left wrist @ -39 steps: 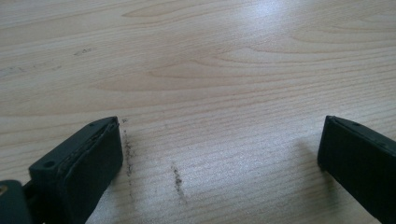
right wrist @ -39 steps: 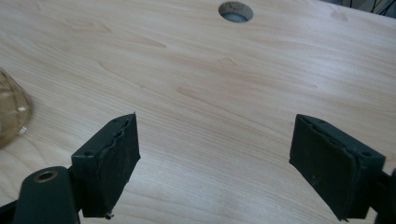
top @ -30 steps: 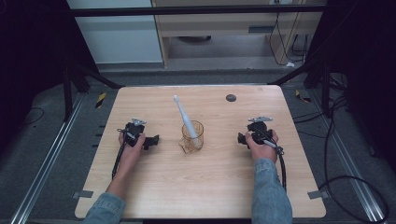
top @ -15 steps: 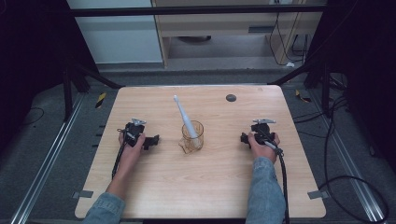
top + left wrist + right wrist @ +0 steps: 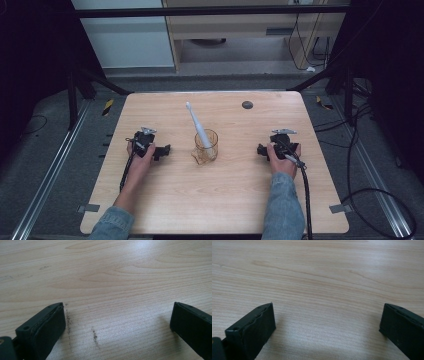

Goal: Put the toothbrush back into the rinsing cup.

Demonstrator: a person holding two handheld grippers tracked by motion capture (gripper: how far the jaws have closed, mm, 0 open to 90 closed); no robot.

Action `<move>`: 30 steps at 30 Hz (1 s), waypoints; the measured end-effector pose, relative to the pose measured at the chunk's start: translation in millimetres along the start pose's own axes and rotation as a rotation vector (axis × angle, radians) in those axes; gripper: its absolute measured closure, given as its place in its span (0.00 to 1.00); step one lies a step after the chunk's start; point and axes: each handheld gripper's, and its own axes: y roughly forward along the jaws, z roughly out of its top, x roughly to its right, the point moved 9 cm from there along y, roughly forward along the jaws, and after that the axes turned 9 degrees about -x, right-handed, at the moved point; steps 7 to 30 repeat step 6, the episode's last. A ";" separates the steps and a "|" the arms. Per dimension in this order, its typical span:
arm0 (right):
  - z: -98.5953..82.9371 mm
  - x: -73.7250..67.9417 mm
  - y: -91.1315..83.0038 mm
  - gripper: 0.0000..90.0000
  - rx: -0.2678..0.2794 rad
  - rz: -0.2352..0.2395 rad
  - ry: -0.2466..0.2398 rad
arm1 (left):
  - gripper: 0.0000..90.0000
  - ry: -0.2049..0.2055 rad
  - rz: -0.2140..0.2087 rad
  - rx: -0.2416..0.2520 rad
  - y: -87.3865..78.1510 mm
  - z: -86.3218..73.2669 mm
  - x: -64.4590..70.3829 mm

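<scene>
High view: a clear glass cup (image 5: 206, 146) stands in the middle of the wooden counter (image 5: 220, 200). A white toothbrush (image 5: 197, 123) leans in it, tilted up and to the left. The left gripper (image 5: 161, 151) rests left of the cup, and the right gripper (image 5: 261, 149) rests on the other side, both apart from it. Both point at the cup. Each gripper's fingers (image 5: 50, 325) are spread wide with only bare wood between them. A small dark round spot (image 5: 247, 104) sits near the far edge. Nothing blocks the way to the cup.

Black tongs (image 5: 163, 150), trailing cables, denim sleeves (image 5: 283, 207)
</scene>
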 end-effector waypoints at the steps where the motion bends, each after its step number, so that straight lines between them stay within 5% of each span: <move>1: -0.6 0.1 -0.4 0.00 0.000 -0.003 0.010 | 0.00 0.000 0.000 0.000 0.0 0.0 0.0; 30: -1.0 -0.4 -0.7 0.00 -0.002 -0.008 0.020 | 0.00 0.000 -0.001 0.000 0.1 0.2 -0.1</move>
